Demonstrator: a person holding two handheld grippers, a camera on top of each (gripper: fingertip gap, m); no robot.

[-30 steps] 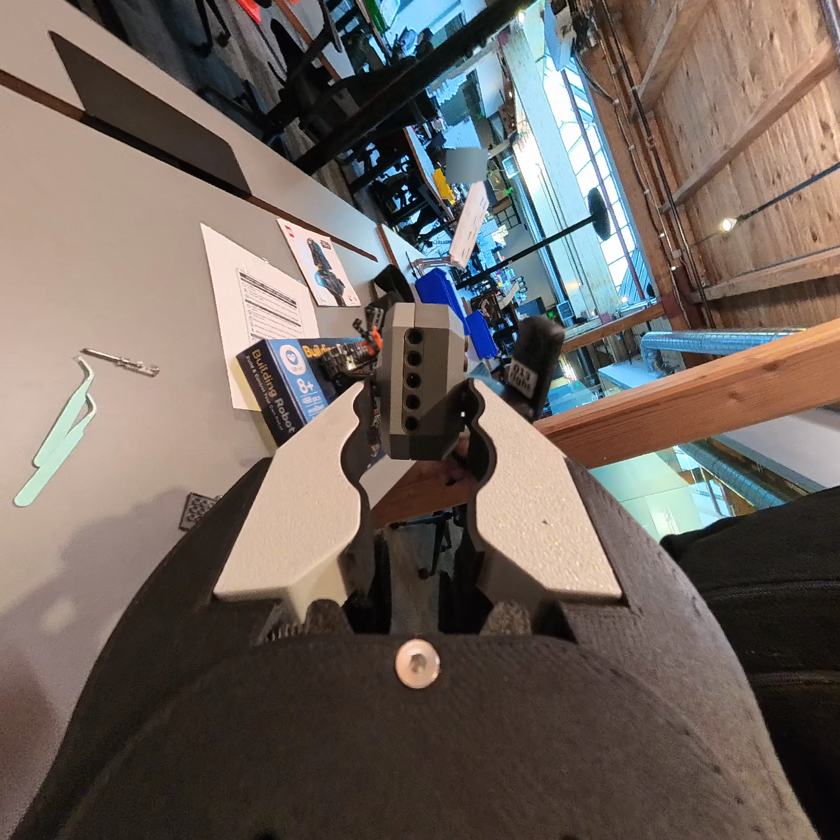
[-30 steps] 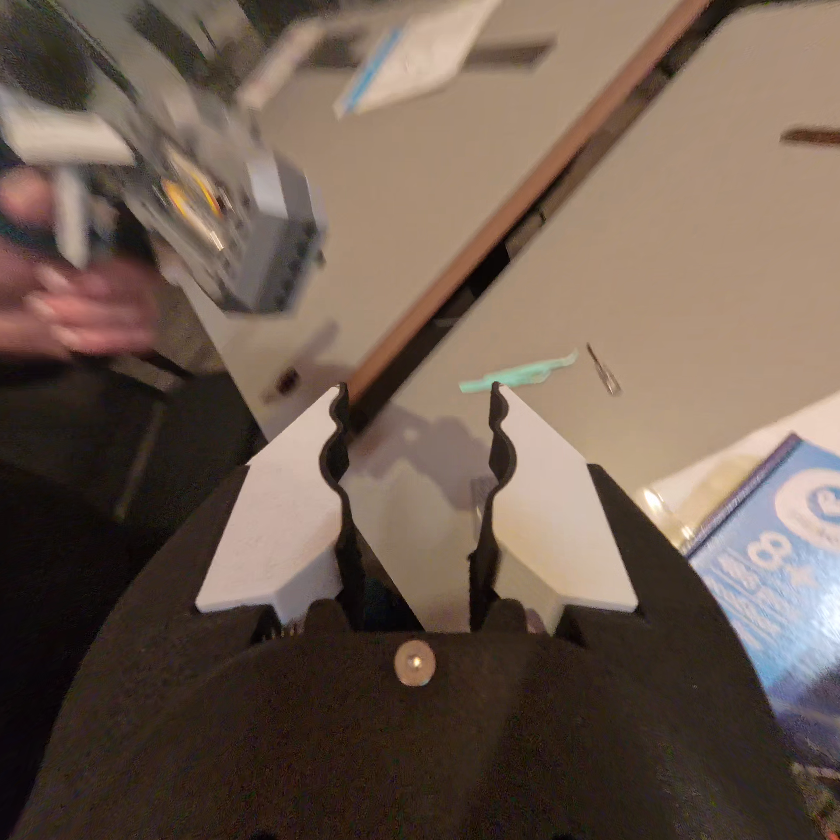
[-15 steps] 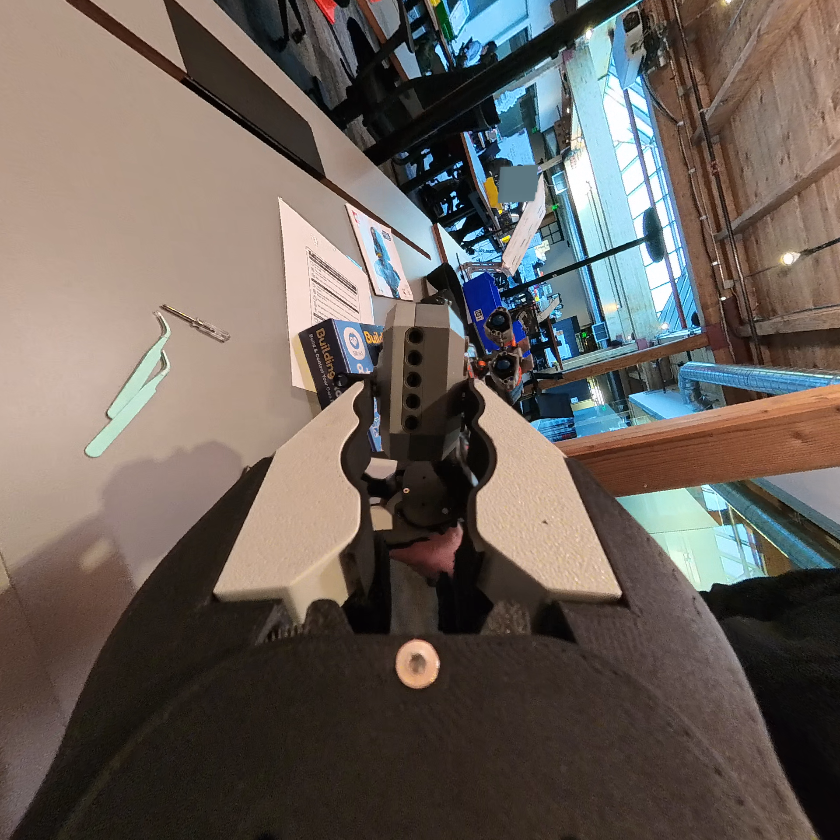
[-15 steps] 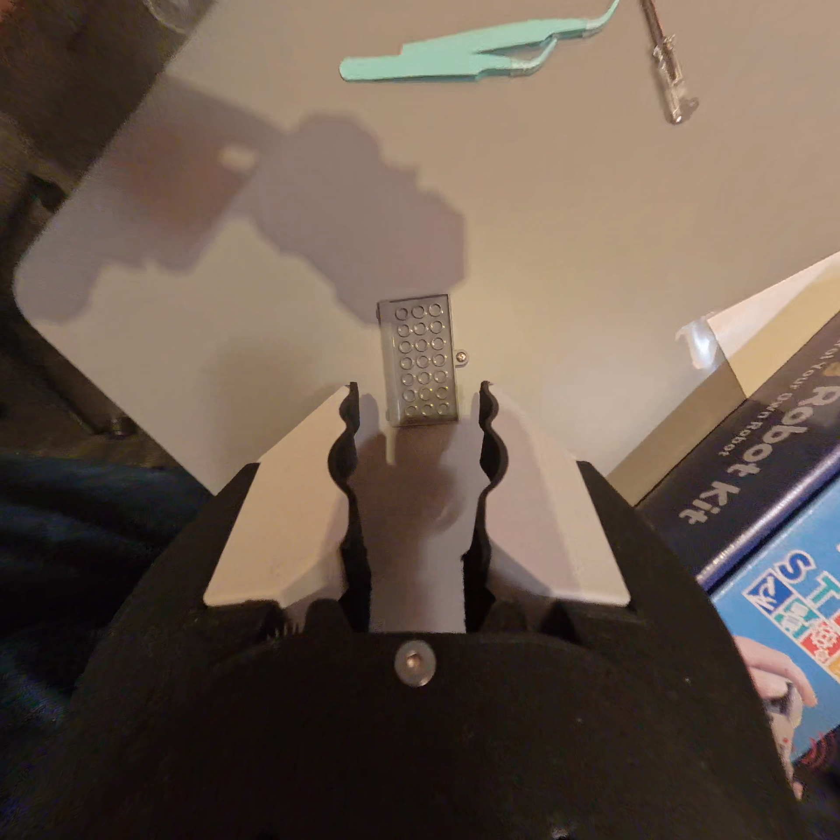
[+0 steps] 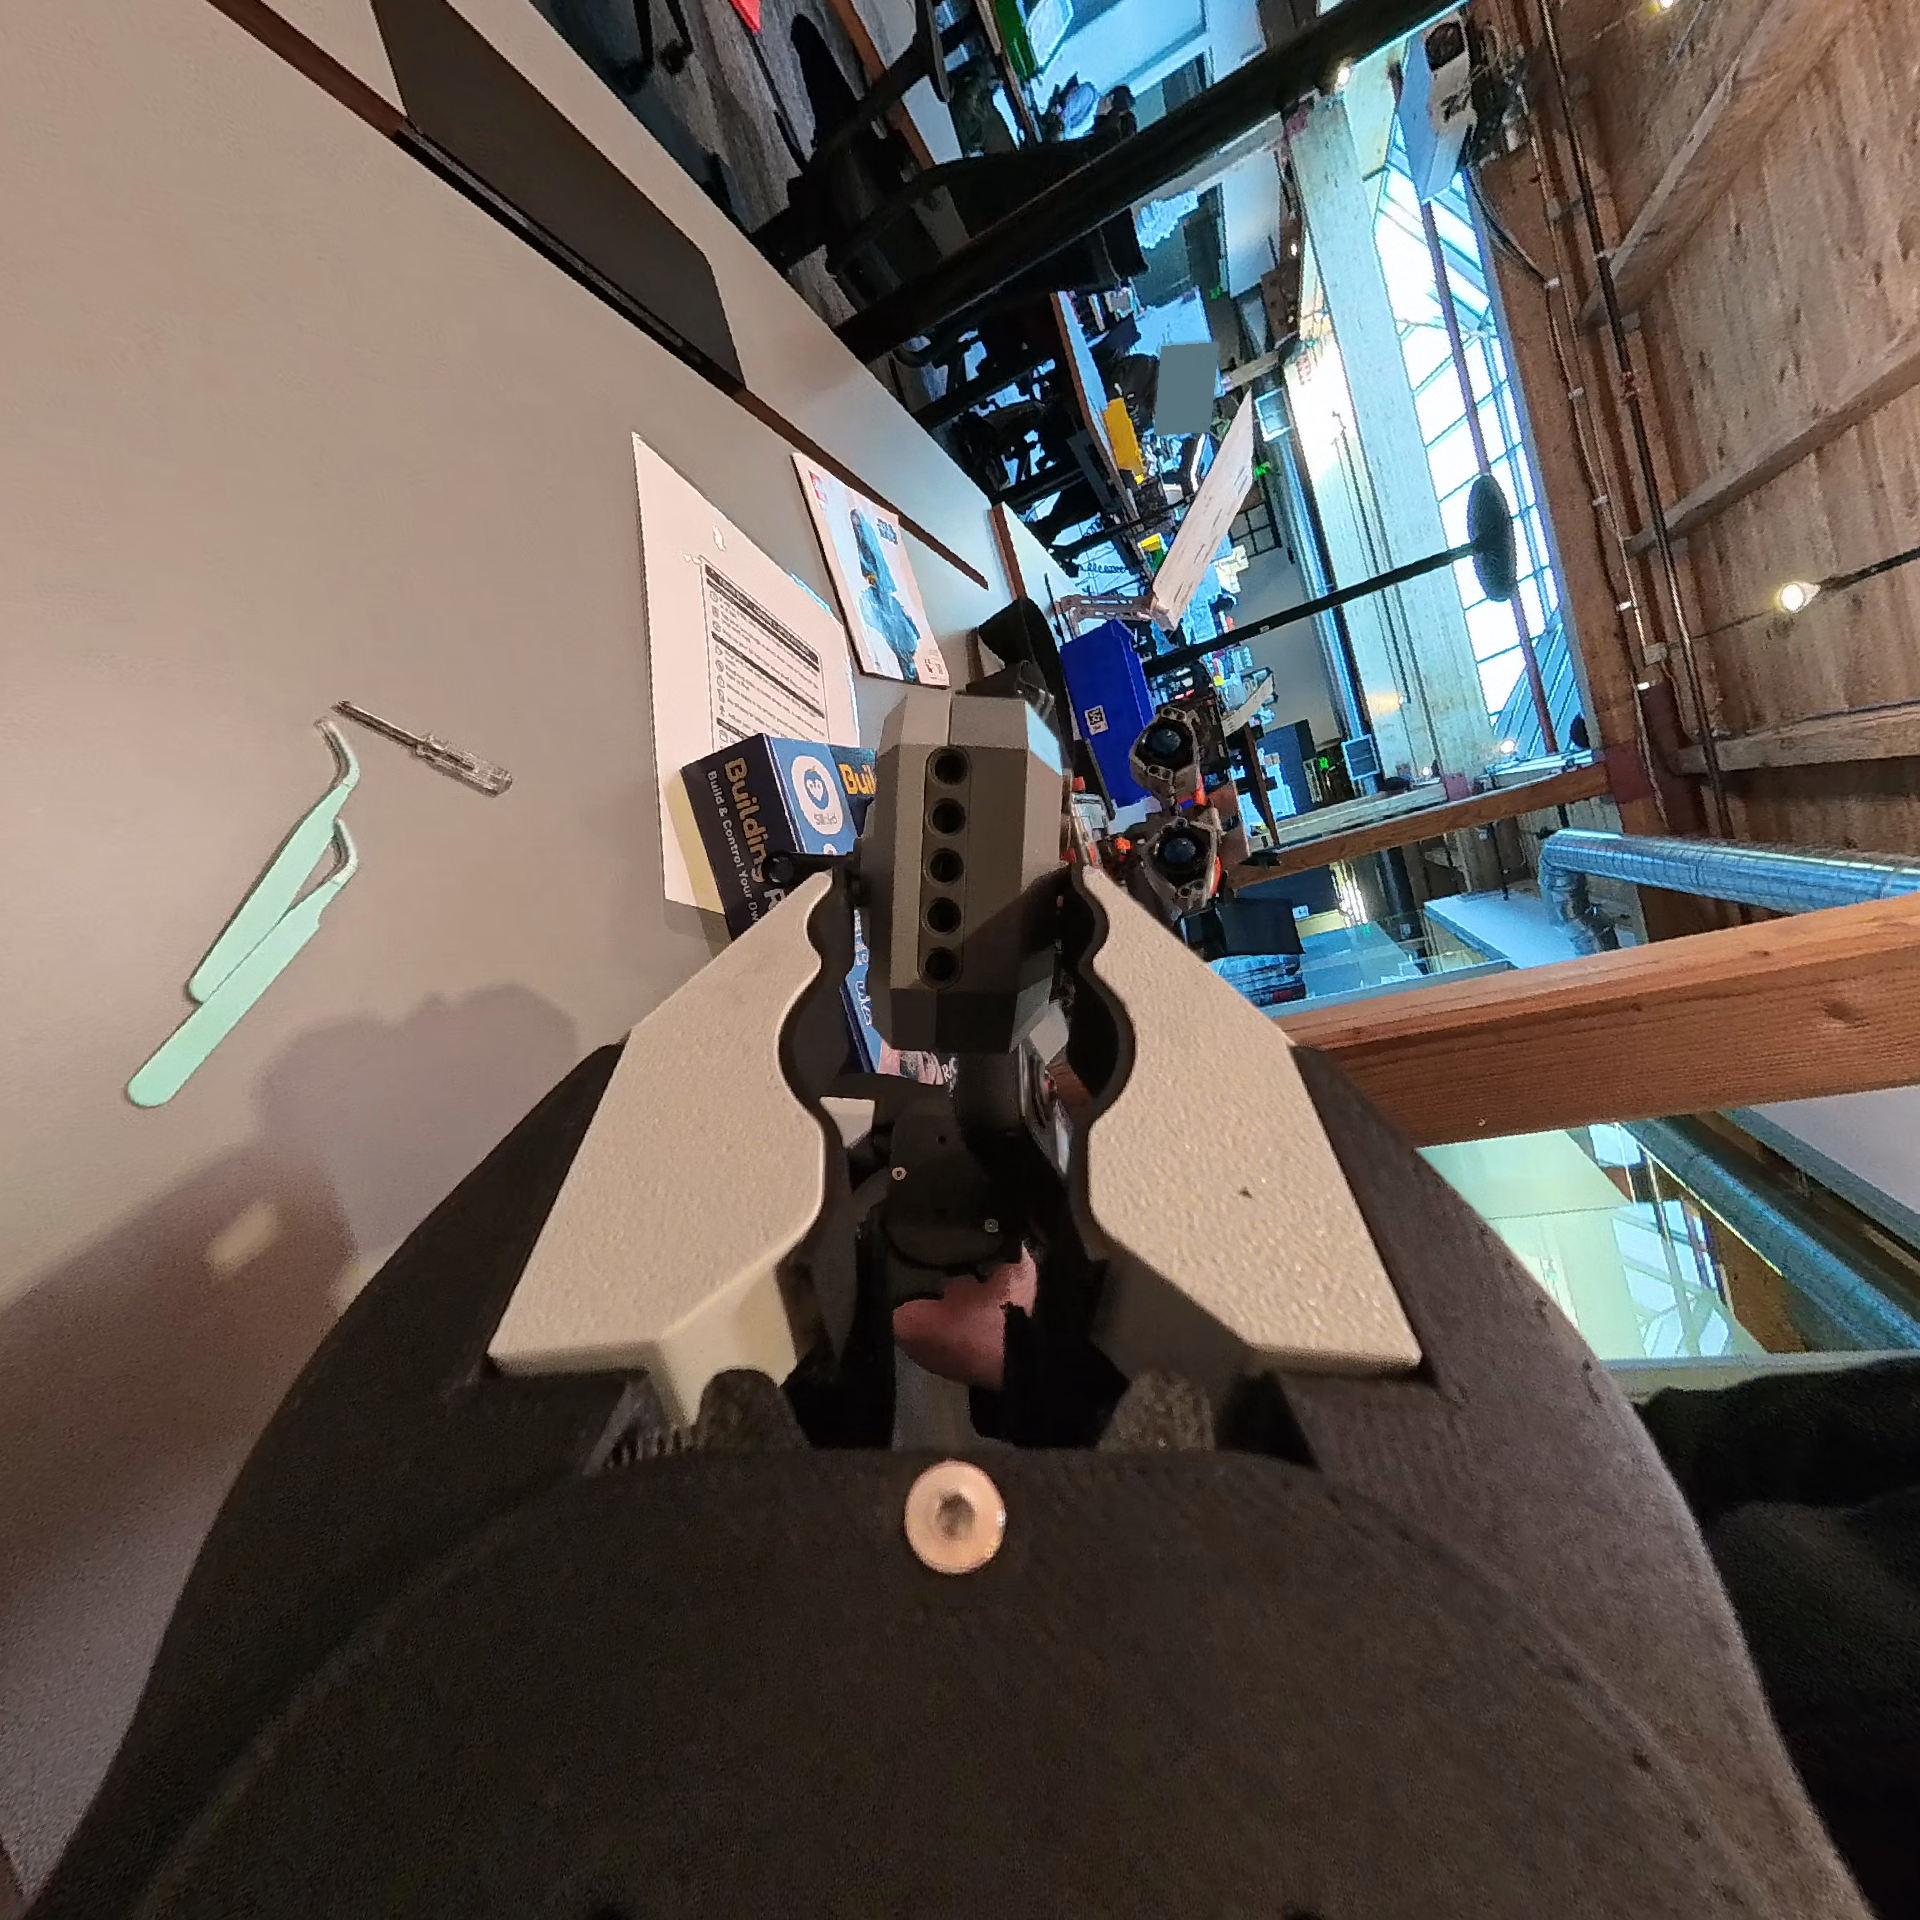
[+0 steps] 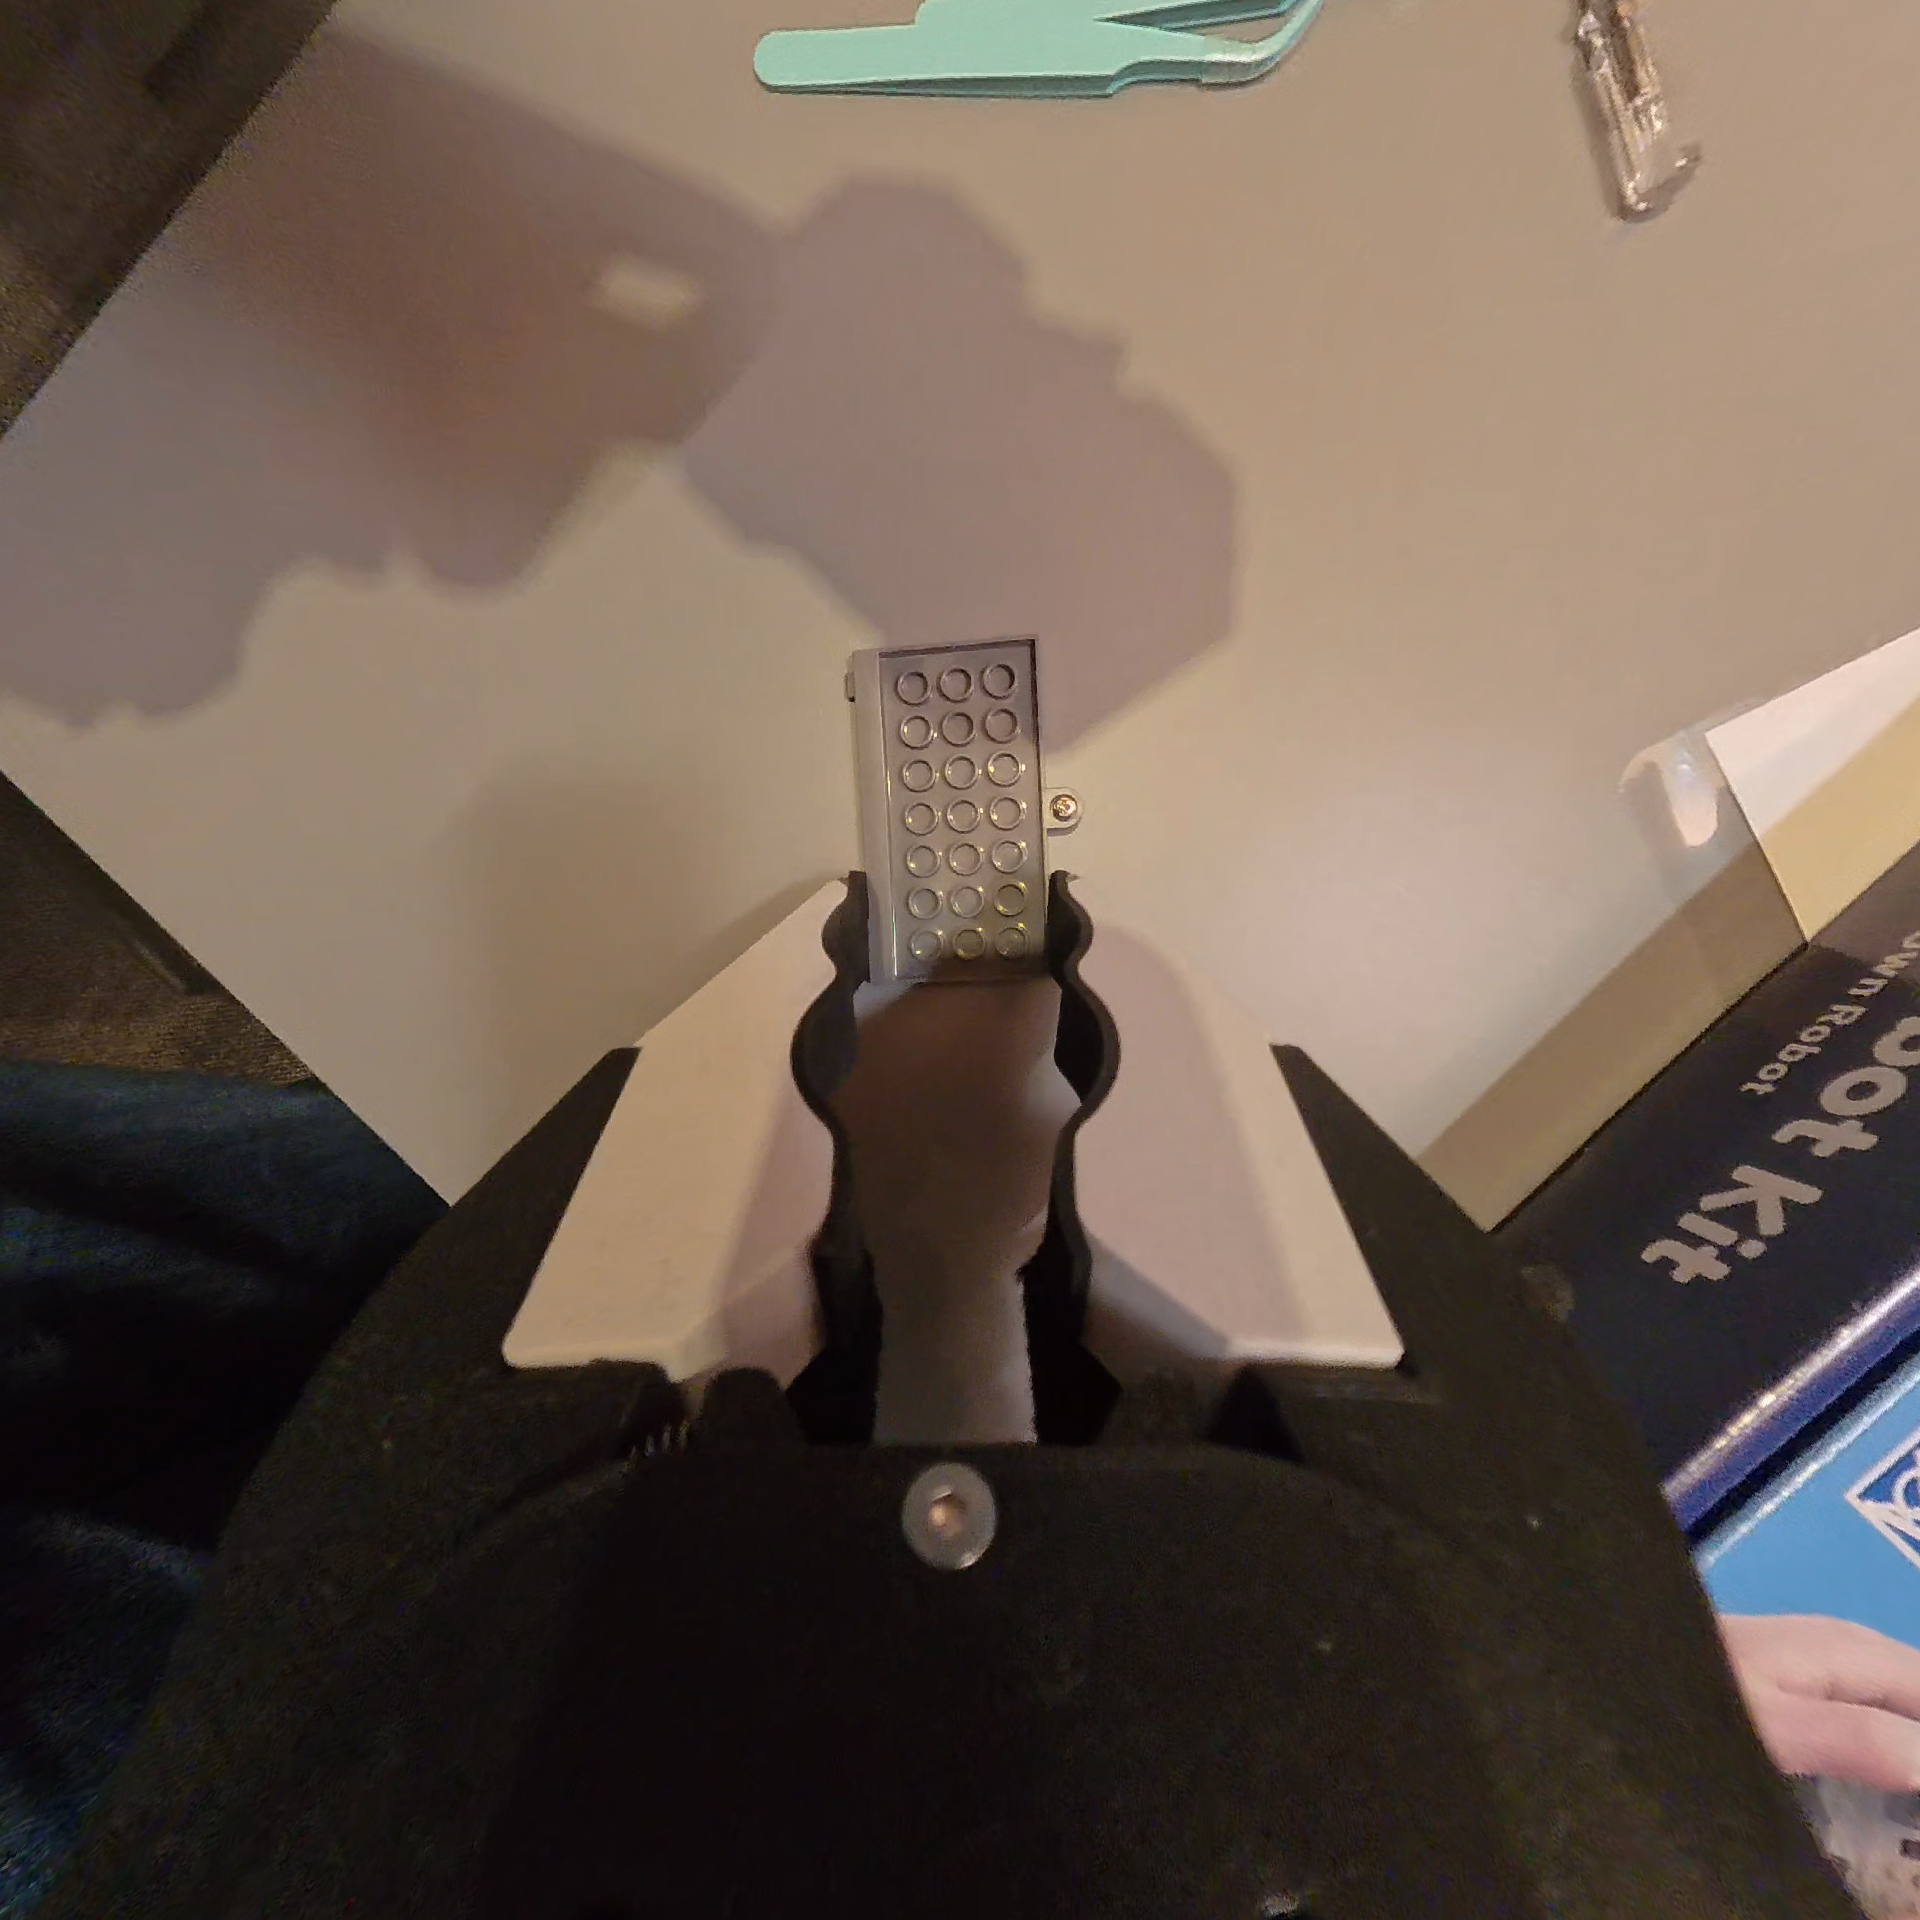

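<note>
My left gripper (image 5: 956,904) is shut on a grey block with a row of round holes (image 5: 951,862), part of a small robot build with two blue-lensed sensor heads (image 5: 1174,800) behind it, held up off the table. My right gripper (image 6: 956,914) points down at the grey table (image 6: 1351,468), its jaws closed on the near end of a grey studded plate (image 6: 956,790). A small screw (image 6: 1062,805) sits at the plate's right edge.
Mint tweezers (image 6: 1018,47) and a small clear-handled screwdriver (image 6: 1631,125) lie farther out; both show in the left wrist view too. A blue kit box (image 6: 1714,1226) on white paper (image 6: 1818,748) is to the right. The table corner falls away to the left. My hands' fingertips stand some 25 cm from each other.
My right gripper swung from pointing at the held robot down to the studded plate, moved in, and closed its jaws on it. My left gripper kept its hold, tilting slightly.
</note>
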